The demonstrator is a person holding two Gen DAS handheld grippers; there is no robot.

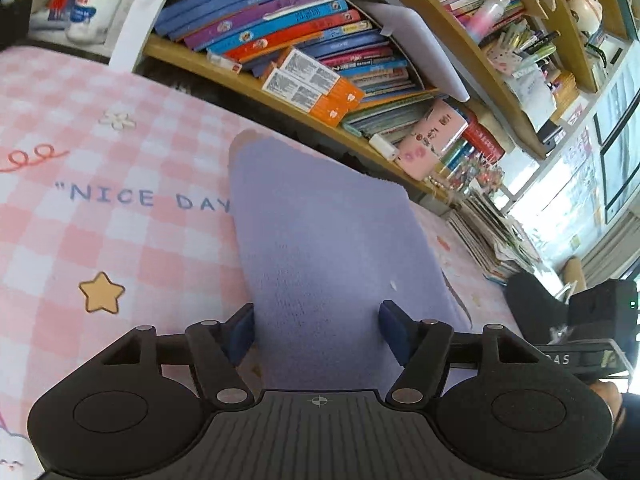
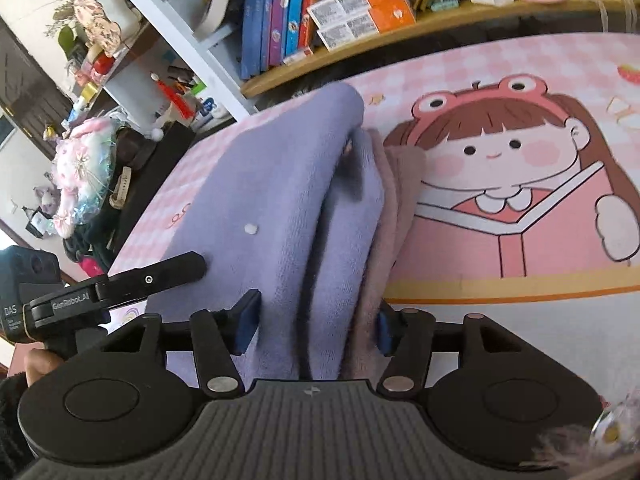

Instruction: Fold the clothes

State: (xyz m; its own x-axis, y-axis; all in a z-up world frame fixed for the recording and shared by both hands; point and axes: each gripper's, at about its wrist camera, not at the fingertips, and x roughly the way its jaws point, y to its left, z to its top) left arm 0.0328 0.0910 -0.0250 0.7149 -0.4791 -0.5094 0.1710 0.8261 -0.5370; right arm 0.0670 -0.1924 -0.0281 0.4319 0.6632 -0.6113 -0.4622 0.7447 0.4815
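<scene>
Pink mat (image 1: 120,220) underneath; both claws, left claw (image 1: 318,330) and right claw (image 2: 316,324), spread around lavender cloth (image 1: 316,240).

Both tools share one build; the left gripper (image 1: 318,330) has a matte black body with a ribbed plate marked by a small crosshair, two round discs beside that plate, silver rivets on black linkage bars, and blue pads (image 1: 394,330); the right gripper (image 2: 316,326) matches, its plate marked by a small emblem; white lettering "GenRoboLAI" and "DAS" shows left of that plate; a dark fuzzy sleeve (image 2: 10,408) sits below the lettering.
</scene>
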